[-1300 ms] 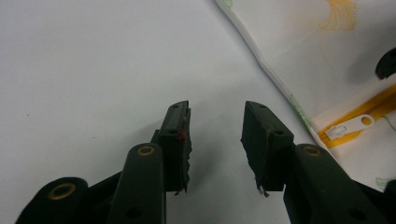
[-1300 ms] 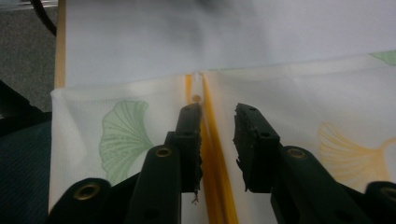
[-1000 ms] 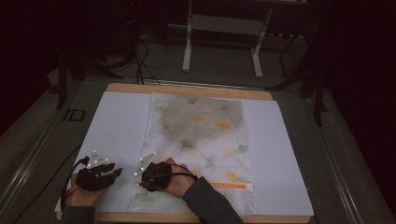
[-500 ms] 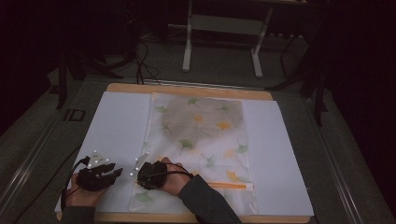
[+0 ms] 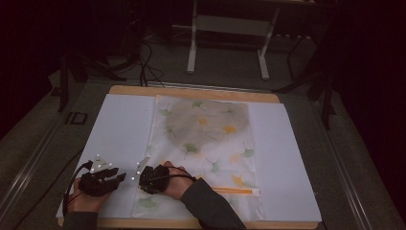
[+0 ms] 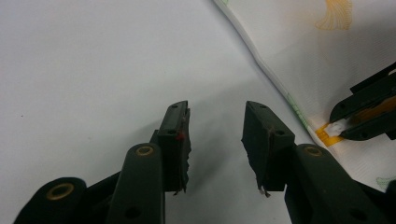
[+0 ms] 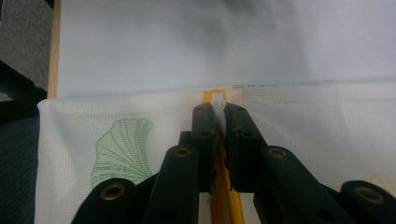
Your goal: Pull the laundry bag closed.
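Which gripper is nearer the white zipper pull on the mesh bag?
Right. The right gripper has its jaws closed on the white zipper pull; the left gripper sits open on the white sheet beside the mesh bag.

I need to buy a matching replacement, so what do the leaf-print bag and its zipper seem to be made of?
The leaf-print bag looks like fine woven mesh fabric, matte and slightly see-through: a tiny grid shows in its weave. The zipper has an orange tape, probably textile, and a white pull tab, likely plastic, pinched in the right gripper.
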The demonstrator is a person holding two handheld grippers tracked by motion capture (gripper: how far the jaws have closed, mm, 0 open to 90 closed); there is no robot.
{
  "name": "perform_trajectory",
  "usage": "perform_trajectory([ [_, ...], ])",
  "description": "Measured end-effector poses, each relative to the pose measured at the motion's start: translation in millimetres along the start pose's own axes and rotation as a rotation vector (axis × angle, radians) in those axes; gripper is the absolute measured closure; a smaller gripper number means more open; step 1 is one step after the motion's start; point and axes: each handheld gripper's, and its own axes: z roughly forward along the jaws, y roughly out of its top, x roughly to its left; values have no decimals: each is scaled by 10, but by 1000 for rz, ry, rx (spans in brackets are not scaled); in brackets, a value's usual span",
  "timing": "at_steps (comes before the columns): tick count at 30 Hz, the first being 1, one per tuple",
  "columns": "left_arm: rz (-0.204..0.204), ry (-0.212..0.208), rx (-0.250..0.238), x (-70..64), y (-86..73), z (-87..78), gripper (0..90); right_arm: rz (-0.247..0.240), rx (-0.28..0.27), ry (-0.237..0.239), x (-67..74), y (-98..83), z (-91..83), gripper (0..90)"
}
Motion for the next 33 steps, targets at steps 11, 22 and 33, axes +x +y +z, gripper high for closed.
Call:
perform_trajectory([
  [11, 17, -6, 12, -34, 5, 18, 613, -41, 7, -19, 34, 0, -20, 845],
  [22, 28, -23, 17, -90, 16, -11, 608, -40, -14, -29, 51, -21, -88, 845],
  [33, 11, -72, 33, -162, 12, -30, 602, -40, -27, -43, 64, -47, -155, 845],
])
